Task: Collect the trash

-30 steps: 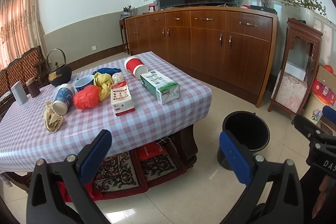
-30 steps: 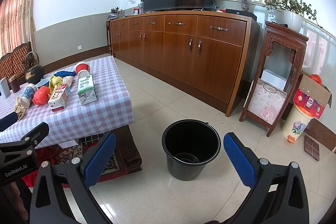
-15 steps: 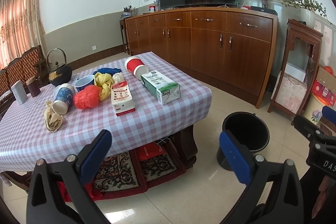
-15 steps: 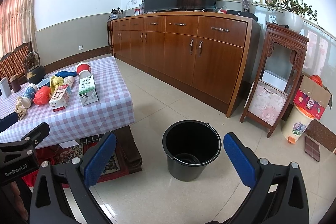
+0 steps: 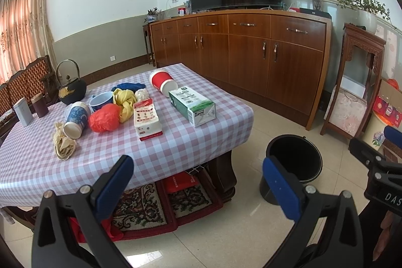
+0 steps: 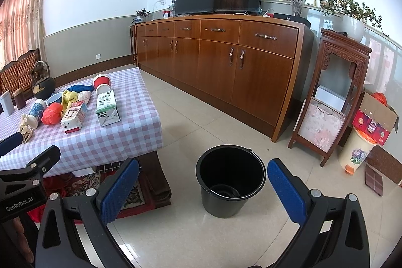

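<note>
checked table at left holds trash: a green carton. left gripper and right gripper hover level, fingers spread, empty, near black bucket.

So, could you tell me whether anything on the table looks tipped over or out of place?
Yes: the red paper cup and the blue patterned cup lie on their sides, and both cartons lie flat among crumpled wrappers. Nothing looks spilled.
</note>
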Demonstrator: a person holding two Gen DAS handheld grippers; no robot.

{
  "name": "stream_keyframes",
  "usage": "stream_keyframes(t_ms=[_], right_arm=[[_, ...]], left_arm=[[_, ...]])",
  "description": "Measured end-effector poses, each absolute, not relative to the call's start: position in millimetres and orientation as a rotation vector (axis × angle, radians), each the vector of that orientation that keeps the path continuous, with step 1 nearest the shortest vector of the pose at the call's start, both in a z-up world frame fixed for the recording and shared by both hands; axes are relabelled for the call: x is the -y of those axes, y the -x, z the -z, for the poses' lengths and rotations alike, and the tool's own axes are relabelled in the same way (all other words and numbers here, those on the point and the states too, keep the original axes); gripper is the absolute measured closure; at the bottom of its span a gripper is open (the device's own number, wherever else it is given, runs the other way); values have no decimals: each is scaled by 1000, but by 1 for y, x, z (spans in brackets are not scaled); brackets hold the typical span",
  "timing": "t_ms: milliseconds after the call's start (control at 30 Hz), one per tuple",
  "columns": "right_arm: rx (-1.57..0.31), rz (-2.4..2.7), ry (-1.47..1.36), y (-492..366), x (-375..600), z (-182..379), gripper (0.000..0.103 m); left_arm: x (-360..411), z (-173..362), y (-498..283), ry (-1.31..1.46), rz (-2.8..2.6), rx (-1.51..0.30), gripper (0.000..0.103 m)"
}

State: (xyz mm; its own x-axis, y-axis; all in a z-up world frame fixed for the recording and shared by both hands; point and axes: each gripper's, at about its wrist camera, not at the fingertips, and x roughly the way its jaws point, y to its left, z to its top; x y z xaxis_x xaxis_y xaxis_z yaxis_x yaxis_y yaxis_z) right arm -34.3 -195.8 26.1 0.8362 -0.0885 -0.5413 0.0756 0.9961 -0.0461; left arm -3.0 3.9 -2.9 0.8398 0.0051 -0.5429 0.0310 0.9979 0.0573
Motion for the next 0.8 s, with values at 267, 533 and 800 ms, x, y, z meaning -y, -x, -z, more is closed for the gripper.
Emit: stream_keyframes(t_ms=[267,533,800], right_arm=[[-573,85,27,33,195,-27,0],[-572,84,28,33,195,-28,0],[-571,77,36,34,193,-29,0]], left_arm=[[-3,-1,2,-63,16,-573,0],[-3,-1,2,-64,16,-573,0],[-3,0,1,-63,17,-576,0]])
